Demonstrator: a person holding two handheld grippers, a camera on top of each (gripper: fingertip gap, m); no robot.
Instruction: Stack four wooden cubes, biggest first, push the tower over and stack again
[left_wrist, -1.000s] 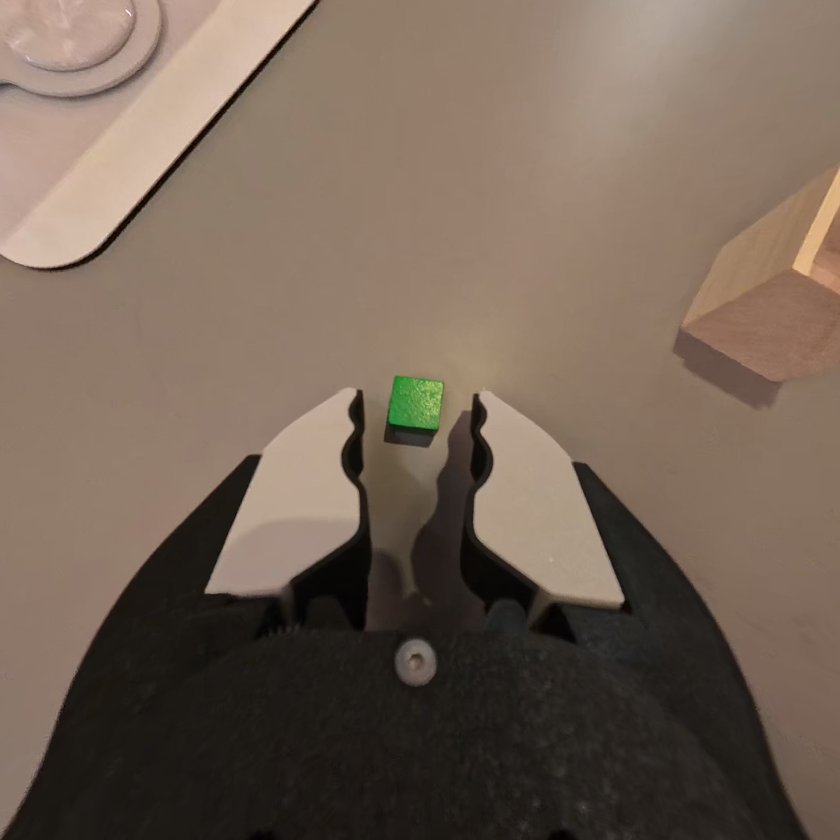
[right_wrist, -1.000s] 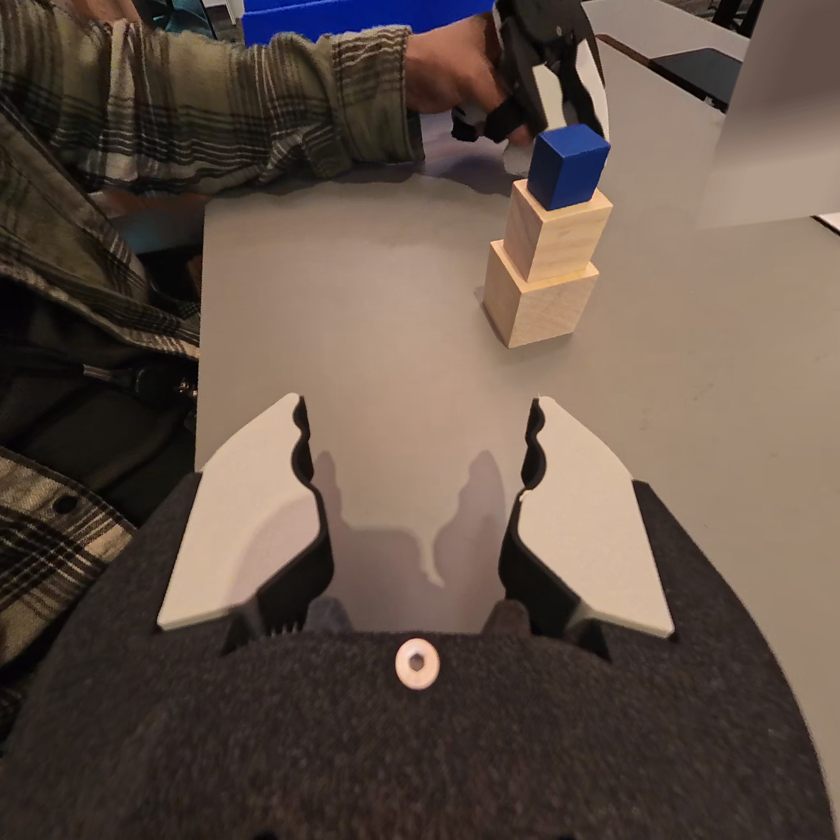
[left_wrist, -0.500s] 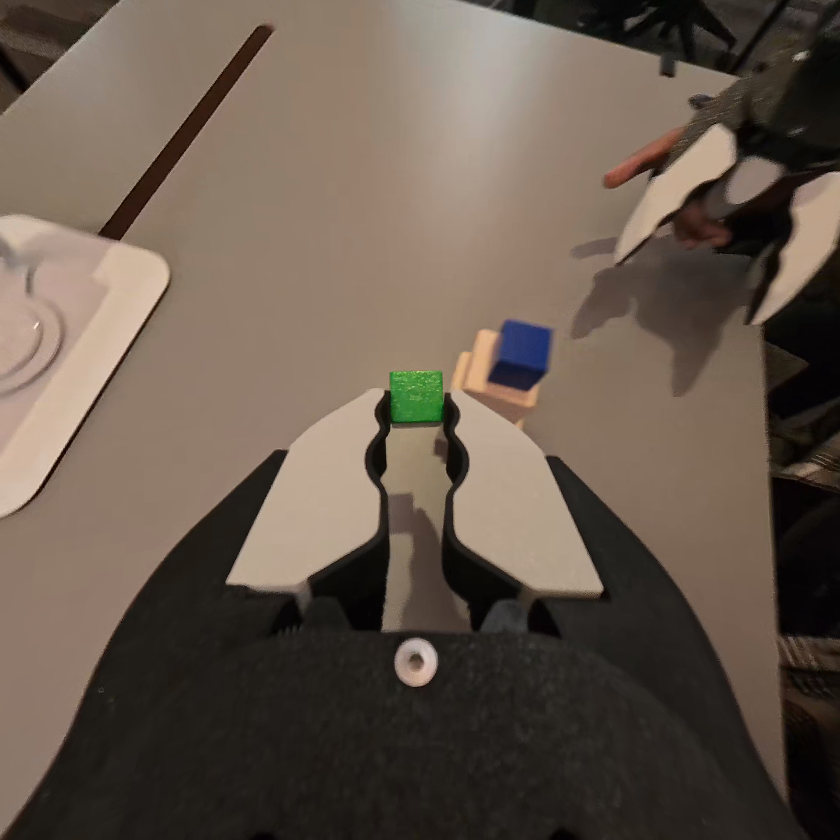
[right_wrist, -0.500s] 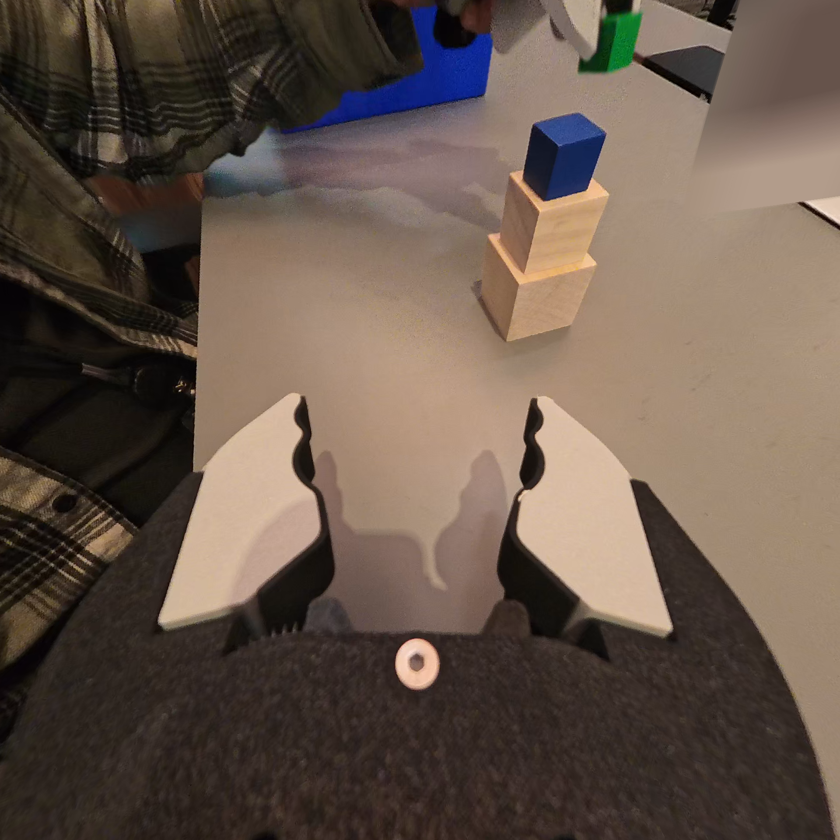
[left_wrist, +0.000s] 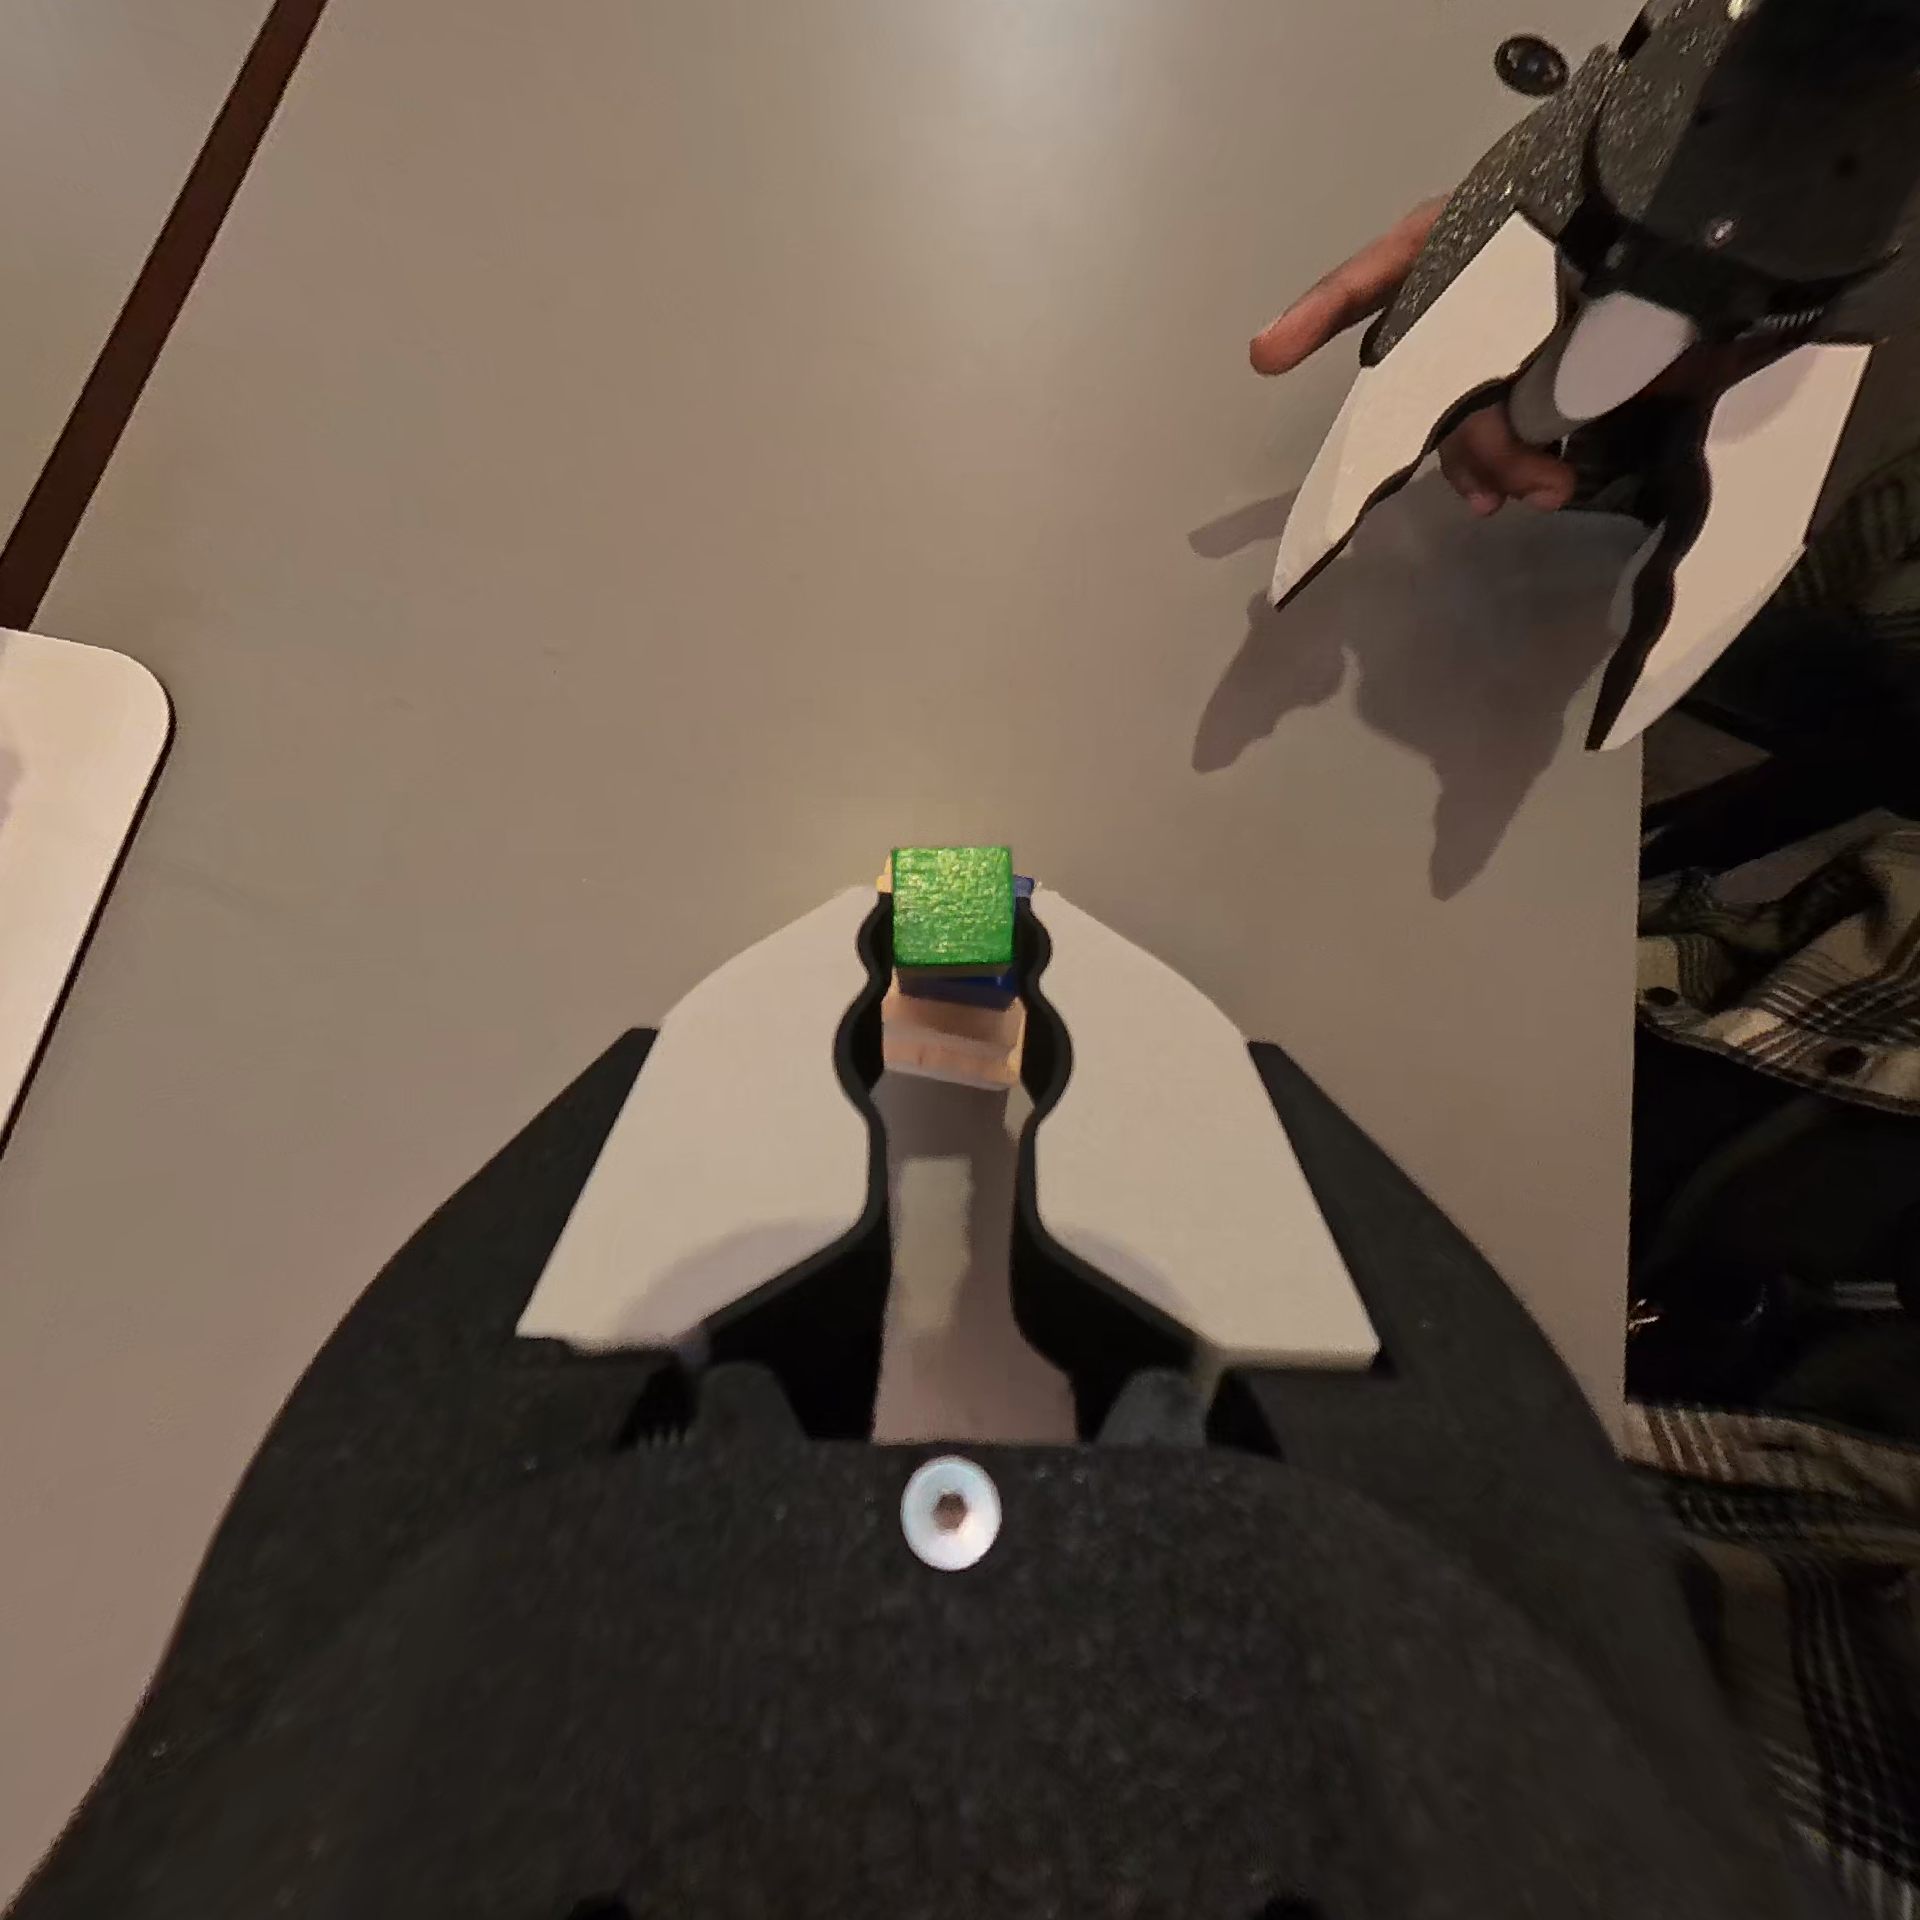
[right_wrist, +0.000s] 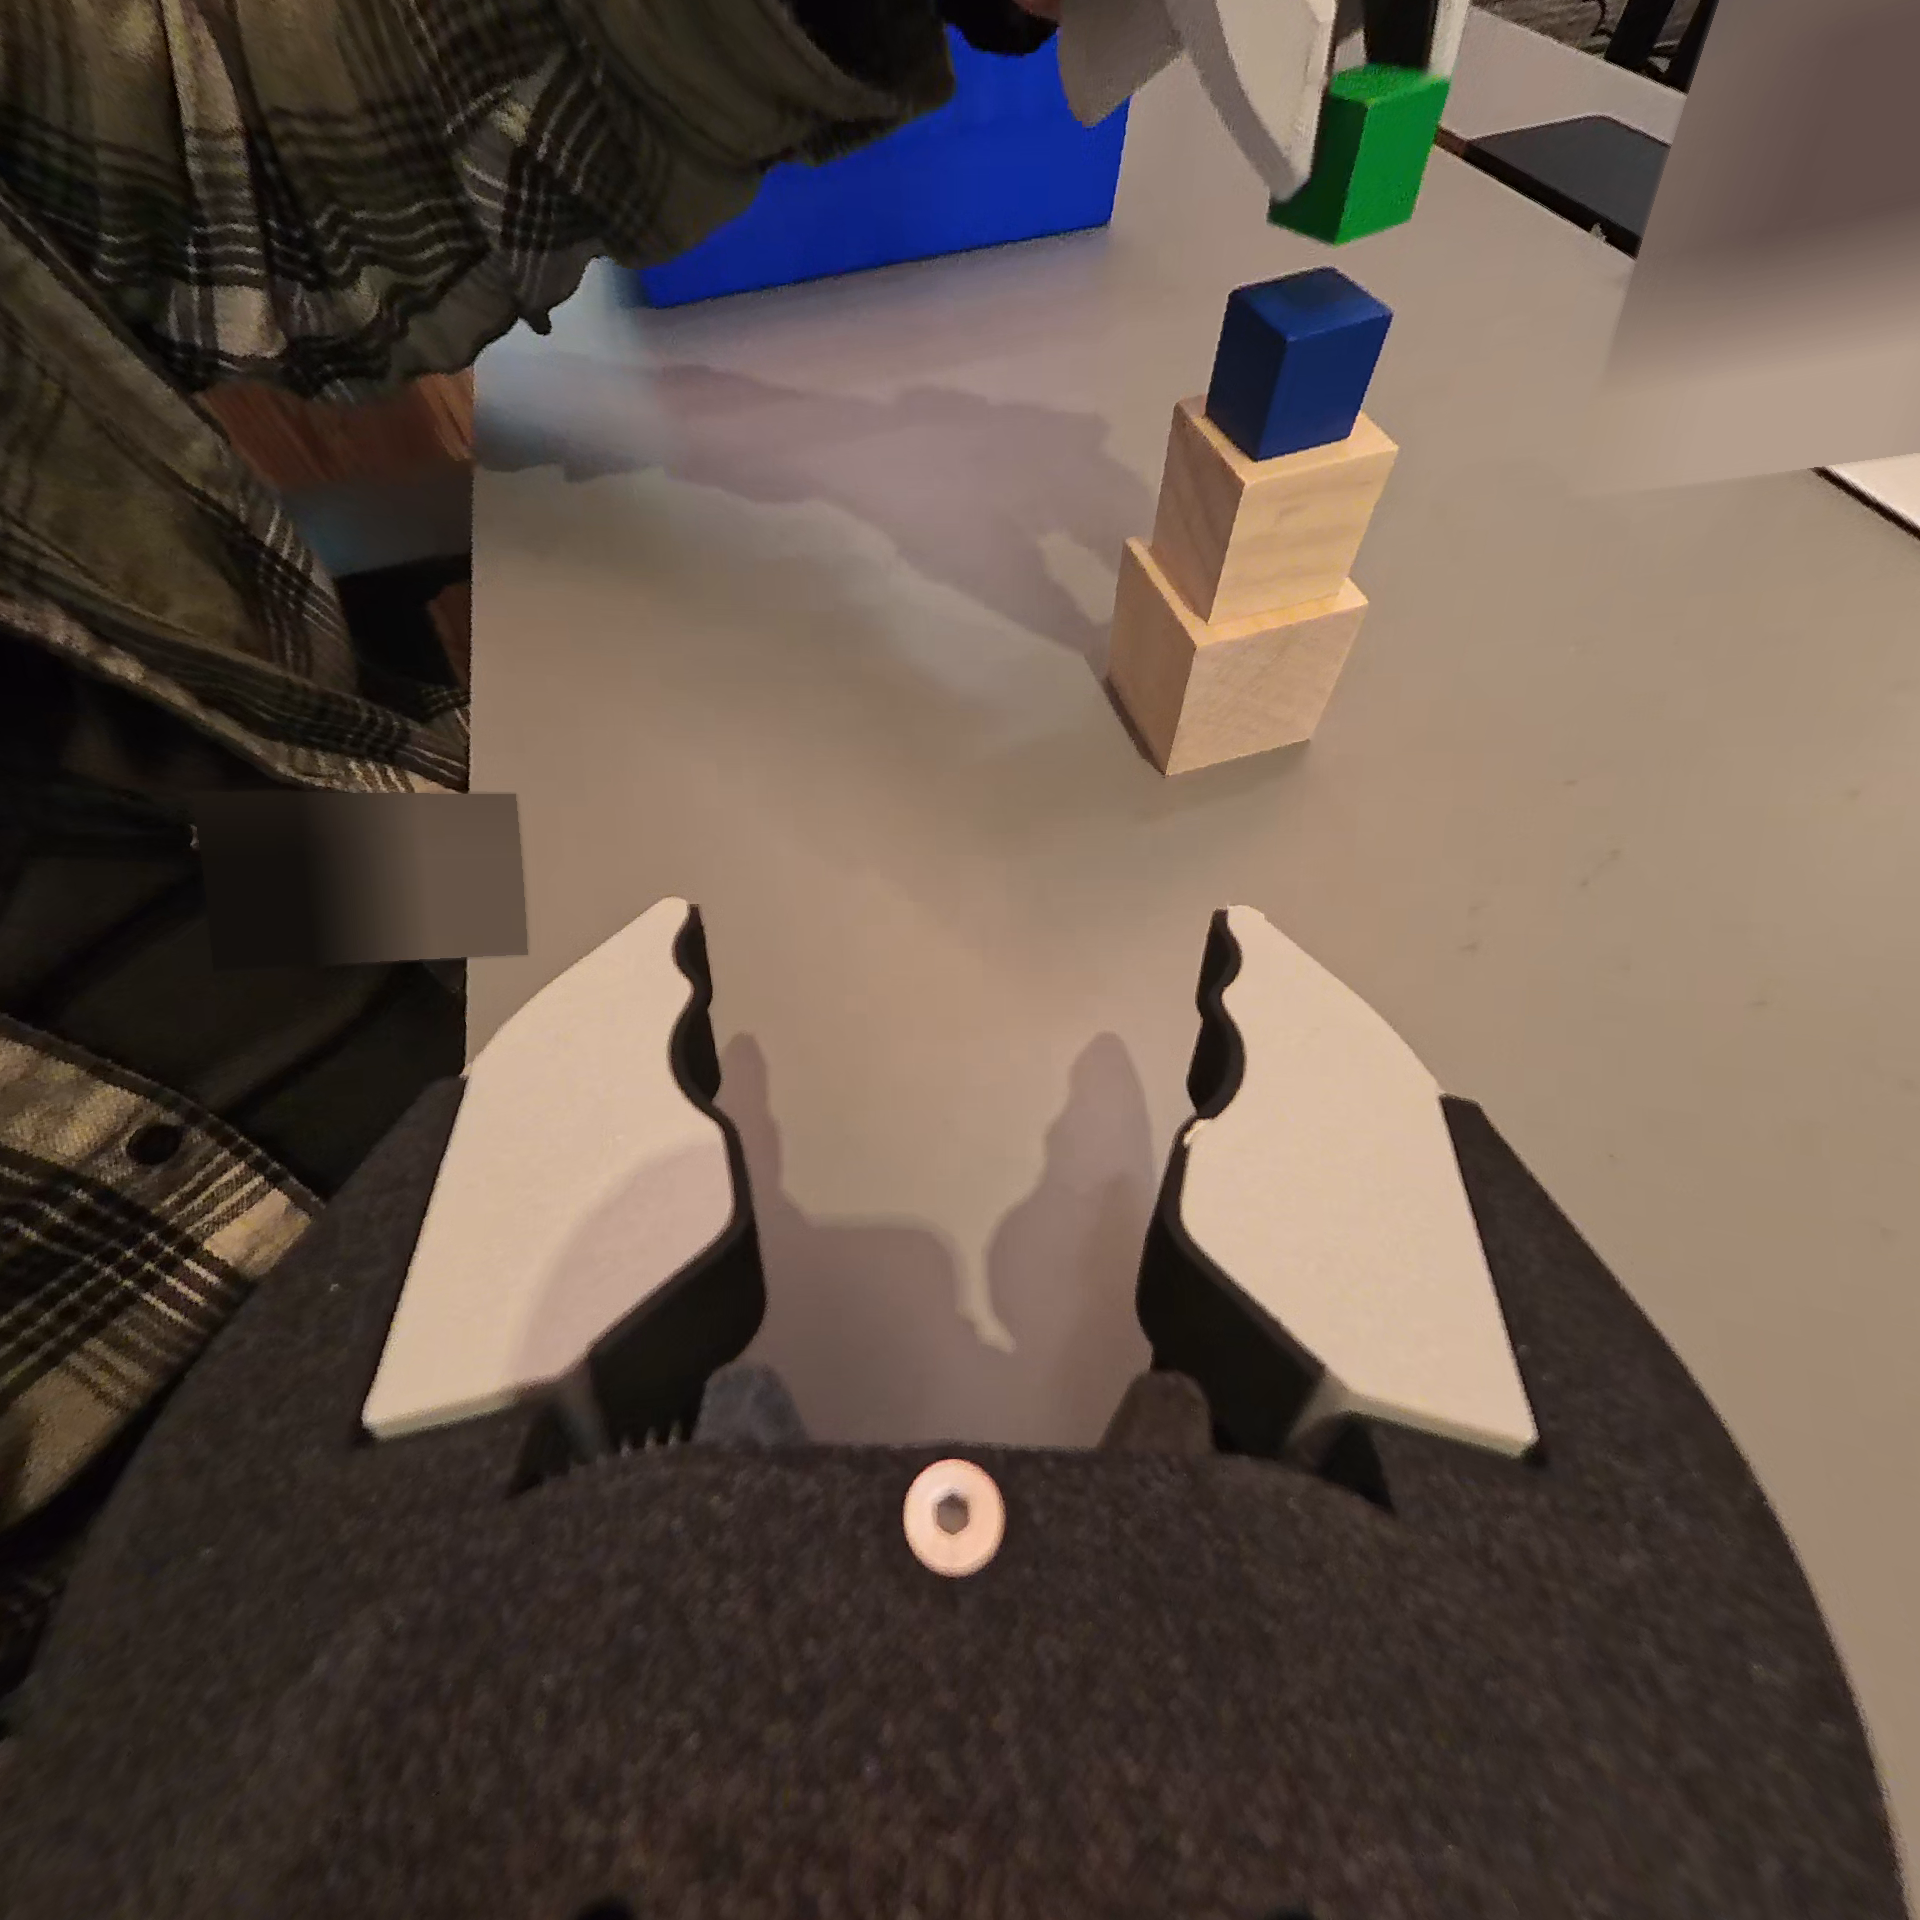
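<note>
My left gripper (left_wrist: 951, 909) is shut on a small green cube (left_wrist: 951, 906) and holds it in the air straight above the tower. In the right wrist view the green cube (right_wrist: 1361, 151) hangs a little above the blue cube (right_wrist: 1299, 358). The blue cube sits on a middle plain wooden cube (right_wrist: 1273, 514), which sits on the biggest wooden cube (right_wrist: 1236, 670). From the left wrist view the blue cube (left_wrist: 961, 992) and the wooden cubes (left_wrist: 951, 1049) show just under the green one. My right gripper (right_wrist: 951, 977) is open and empty, low over the table, well short of the tower.
A blue box (right_wrist: 894, 197) stands at the table's far side. A white board (left_wrist: 62, 821) lies at the left in the left wrist view. A person's plaid sleeve (right_wrist: 312, 177) reaches over the table. The table edge (right_wrist: 470, 727) runs along my right gripper's left.
My left gripper closed on the green cube, lifted it off the table and carried it over to above the tower. The right gripper has stayed still and open.
</note>
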